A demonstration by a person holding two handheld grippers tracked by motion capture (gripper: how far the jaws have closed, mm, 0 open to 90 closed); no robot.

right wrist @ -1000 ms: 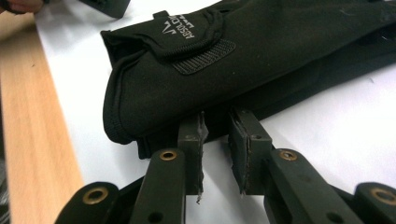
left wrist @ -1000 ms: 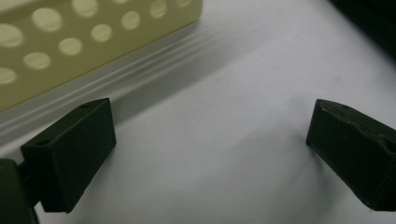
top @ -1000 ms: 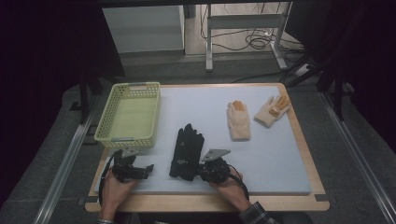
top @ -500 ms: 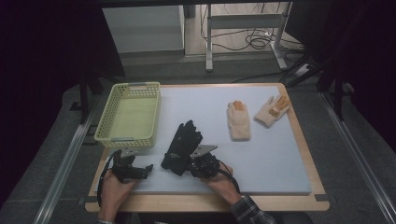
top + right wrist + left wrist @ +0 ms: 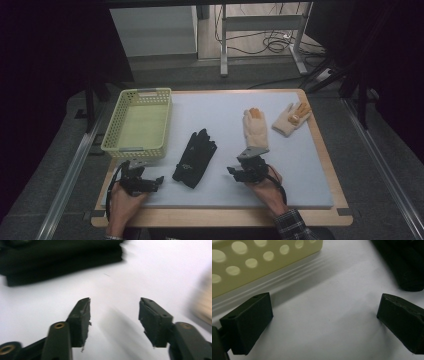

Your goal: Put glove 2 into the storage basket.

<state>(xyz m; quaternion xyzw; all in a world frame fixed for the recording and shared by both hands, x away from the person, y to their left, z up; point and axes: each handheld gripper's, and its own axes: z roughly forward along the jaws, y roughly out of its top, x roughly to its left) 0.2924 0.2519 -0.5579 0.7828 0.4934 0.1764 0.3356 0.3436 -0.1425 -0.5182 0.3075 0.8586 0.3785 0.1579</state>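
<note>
A black glove (image 5: 195,159) lies flat on the pale mat (image 5: 300,170), just right of the basket; it also shows in the right gripper view (image 5: 62,260) and the left gripper view (image 5: 402,265). My right gripper (image 5: 232,172) sits to the glove's right, apart from it. Its jaws have just been opening and stand open over bare mat (image 5: 113,315) with nothing between them. My left gripper (image 5: 156,181) rests near the front edge, left of the glove, jaws wide open and empty (image 5: 324,317).
A yellow-green perforated basket (image 5: 122,145) stands at the left, its wall close to the left gripper (image 5: 262,262). A cream glove (image 5: 256,129) and a cream-and-orange glove (image 5: 292,119) lie at the back right. The wooden table edge runs along the front.
The right gripper let go of the black glove's cuff and moved right, opening its jaws. The glove now lies a little left and tilted. The left gripper stayed put.
</note>
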